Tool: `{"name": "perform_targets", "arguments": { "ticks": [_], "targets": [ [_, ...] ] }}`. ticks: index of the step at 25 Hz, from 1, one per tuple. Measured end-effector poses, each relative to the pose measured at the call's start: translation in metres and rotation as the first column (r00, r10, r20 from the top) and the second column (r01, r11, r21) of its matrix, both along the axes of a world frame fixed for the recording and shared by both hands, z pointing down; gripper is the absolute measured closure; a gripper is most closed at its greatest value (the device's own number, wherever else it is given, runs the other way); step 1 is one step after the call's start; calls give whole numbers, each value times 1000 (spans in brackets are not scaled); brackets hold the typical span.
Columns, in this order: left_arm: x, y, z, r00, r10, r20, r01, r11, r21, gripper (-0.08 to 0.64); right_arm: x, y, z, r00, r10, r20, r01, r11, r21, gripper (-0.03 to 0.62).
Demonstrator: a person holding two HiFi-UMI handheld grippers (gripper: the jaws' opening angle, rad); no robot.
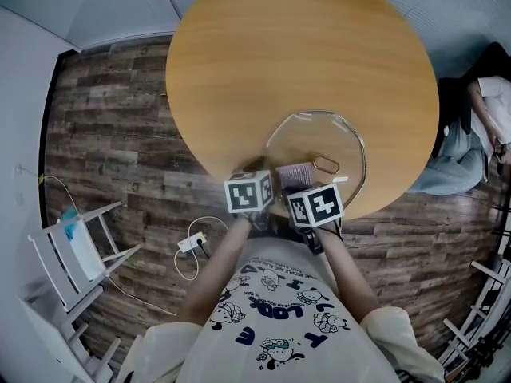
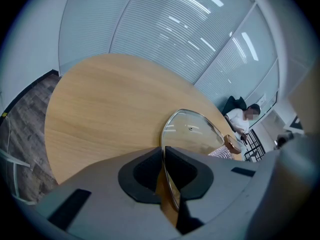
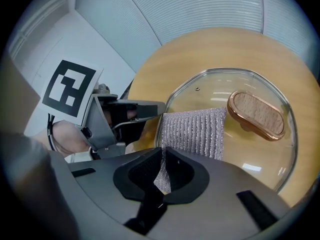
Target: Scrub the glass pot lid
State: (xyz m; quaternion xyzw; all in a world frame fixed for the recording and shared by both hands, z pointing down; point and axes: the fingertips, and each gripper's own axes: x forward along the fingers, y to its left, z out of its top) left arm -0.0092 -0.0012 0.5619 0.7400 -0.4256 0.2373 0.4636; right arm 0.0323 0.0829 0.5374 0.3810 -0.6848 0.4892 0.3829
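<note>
The counter [image 1: 295, 46] is one round wooden top, and the task's thing rests on it at the edge nearest the person. The glass pot lid [image 1: 339, 134] is one piece, lying dome-up with its handle on top. Judged from its look, the lid is rigid, fairly heavy for its thickness, smooth enough to slide on the wood under a sideways scrub stroke, and brittle if it drops off the near edge. The sound places to hold it are therefore the rim or the handle, never the bare dome. There are two tongs, both engaged. The left tongs [image 2: 163, 159] are pressed together on the lid's near rim, with the thin edge running straight through the gap between the pads. This steadies the lid, though a rim grip on glass may slip if pressure is uneven. The right tongs [image 3: 163, 160] are pinching one corner of the scrub cloth [image 3: 194, 129], of which there is one. It is a silver-grey ribbed square, soft and limp, spread flat on the glass just beside the handle. The handle [image 3: 257, 115] is also single — an oval wood-faced knob in a copper-coloured ring, standing off the dome and offering the firmest purchase if the rim grip fails. The smallest item is one vent hole [image 3: 197, 89] in the glass, on the far side of the cloth.
</note>
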Motion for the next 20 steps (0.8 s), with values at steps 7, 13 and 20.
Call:
{"name": "perform_targets", "arguments": {
  "ticks": [7, 13, 20],
  "targets": [
    [2, 0, -1, 1000, 0, -4, 0, 1000, -3, 528, -4, -11, -1, 1000, -4, 6, 4, 1000, 9, 546],
    [2, 1, 0, 1000, 3, -4, -3, 1000, -3, 528, -6, -18, -1, 1000, -15, 7, 15, 1000, 9, 548],
    [1, 2, 0, 1000, 3, -9, -3, 1000, -4, 528, -9, -26, -1, 999, -34, 4, 34, 999, 13, 548]
  ]
}}
